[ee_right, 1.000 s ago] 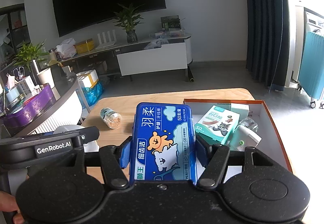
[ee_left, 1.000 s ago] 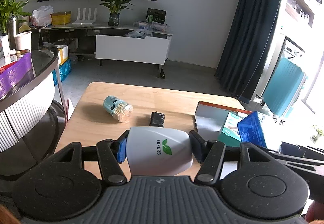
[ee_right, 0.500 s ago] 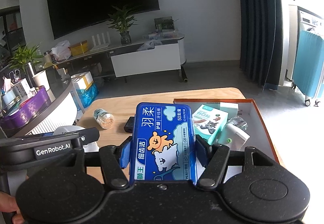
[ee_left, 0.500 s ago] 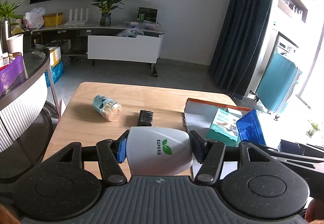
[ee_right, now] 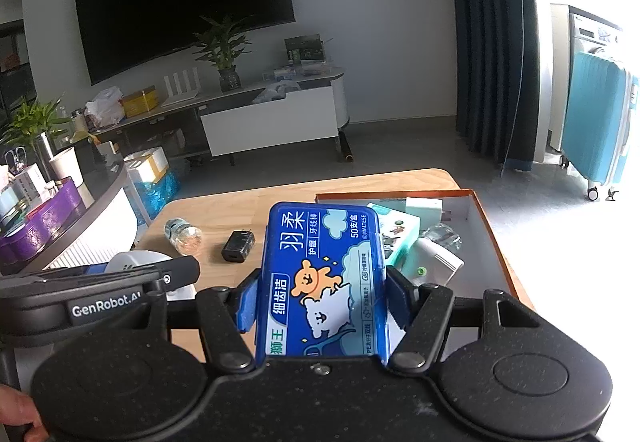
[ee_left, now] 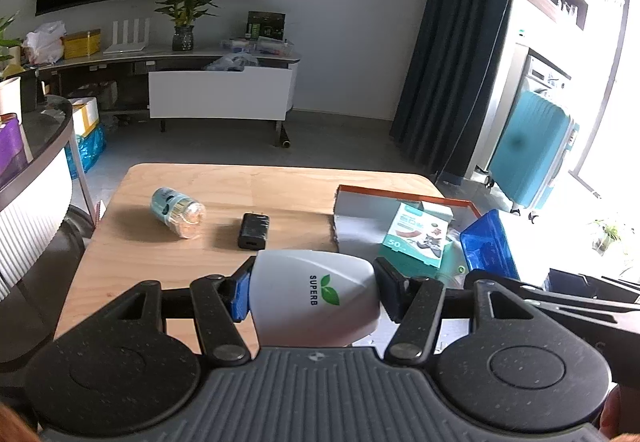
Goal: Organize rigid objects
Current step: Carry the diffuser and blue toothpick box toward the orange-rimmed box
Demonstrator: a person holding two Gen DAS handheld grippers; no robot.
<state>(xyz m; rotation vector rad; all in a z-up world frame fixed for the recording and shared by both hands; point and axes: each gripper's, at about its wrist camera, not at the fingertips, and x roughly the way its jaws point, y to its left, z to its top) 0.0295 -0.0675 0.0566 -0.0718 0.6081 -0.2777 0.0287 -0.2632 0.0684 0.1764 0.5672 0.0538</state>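
While both fingers [ee_left: 240,296] stay clenched, white container [ee_left: 314,302], blue case [ee_right: 324,278], charger [ee_left: 253,231] beyond.

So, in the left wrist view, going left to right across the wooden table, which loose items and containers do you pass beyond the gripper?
Toothpick jar lying on its side → black charger → orange-rimmed box → teal carton inside it → blue floss case.

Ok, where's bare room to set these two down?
In the box, only the near-right floor is free; its left and middle are crowded by the teal carton and white device. On the table, the far strip beyond the charger and jar is bare.
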